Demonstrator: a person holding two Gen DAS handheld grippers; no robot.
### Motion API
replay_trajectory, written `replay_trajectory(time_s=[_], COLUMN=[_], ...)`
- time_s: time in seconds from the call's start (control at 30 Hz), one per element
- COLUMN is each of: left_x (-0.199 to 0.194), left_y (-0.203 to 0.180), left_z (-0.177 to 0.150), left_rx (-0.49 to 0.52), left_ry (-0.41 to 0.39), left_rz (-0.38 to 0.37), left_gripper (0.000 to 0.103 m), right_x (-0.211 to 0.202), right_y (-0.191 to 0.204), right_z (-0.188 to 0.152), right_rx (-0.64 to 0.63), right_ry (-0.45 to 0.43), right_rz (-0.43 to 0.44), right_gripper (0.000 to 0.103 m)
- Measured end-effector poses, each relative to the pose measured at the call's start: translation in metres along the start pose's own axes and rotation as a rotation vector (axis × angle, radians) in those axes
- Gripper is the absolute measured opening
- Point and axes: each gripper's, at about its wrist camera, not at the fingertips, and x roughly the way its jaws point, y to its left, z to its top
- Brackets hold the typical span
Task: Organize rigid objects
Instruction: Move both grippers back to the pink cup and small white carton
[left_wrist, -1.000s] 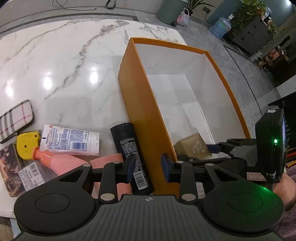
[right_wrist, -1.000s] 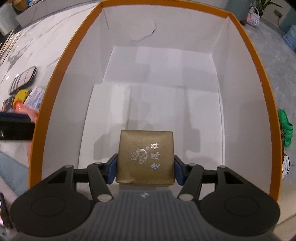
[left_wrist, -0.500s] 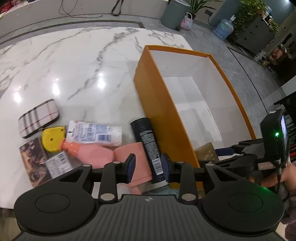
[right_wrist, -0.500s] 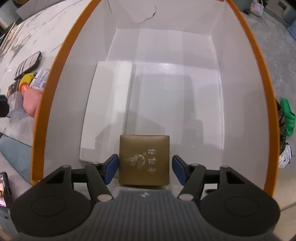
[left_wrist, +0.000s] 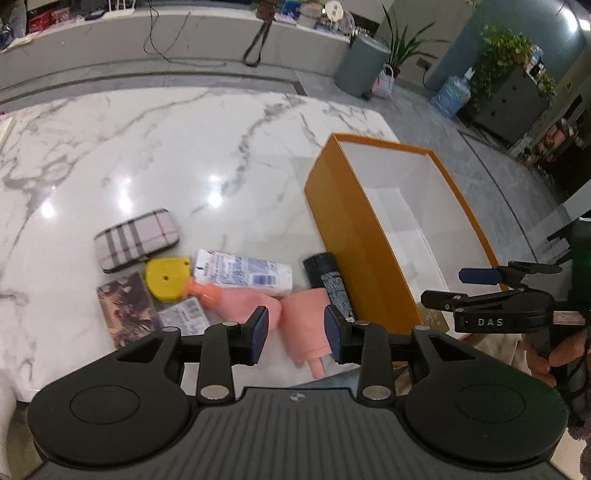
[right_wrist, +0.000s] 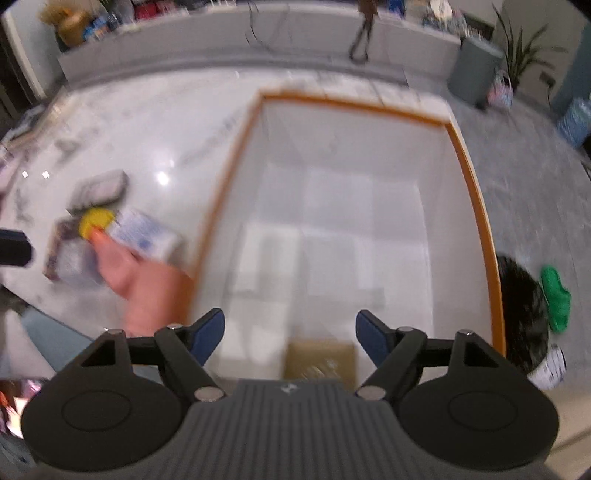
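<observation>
Right gripper (right_wrist: 290, 334) opening, one gold box (right_wrist: 320, 360), two pink bottles (left_wrist: 245, 304)

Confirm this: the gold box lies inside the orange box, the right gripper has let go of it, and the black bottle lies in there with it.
Wrong on the bottle. The black bottle lies on the table, outside the orange box, against its wall, as the left wrist view shows. The rest holds: the gold box lies inside, and the right gripper is opening, clear of it.

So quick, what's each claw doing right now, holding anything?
Left claw: opening, nothing held, above the pink bottle.
Right claw: opening wide, holding nothing; the gold box lies free in the orange box.
</observation>
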Motion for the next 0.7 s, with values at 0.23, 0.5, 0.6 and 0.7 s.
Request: replay_trajectory(time_s=[0.23,0.5,0.6,0.7], left_x=[-0.001,0.023,0.036,0.048], left_y=[0.036,0.077,0.085,0.086], left_z=[-0.014,-0.031,-0.032,-0.028], left_rx=[-0.063,-0.152,-0.188,-0.195], left_ry=[-0.006,0.002,0.005,0.008], left_rz=[0.023,0.085,0.083,0.088], left_gripper=[0.043,0.052,0.057,0.06], right_x=[-0.017,0.012,0.031,0.046], right_y=[0.059,0.124,0.136,0.14], right_z=[0.008,0.002,-0.002,-0.004], right_rx=[-0.09,-0.178,-0.198,-0.208], right_ry=[-0.16,-0.116,-0.056,-0.012], right_rz=[0.027,0.071,0.028,-0.002], right_gripper=[0.077,0.067,0.059,0.059])
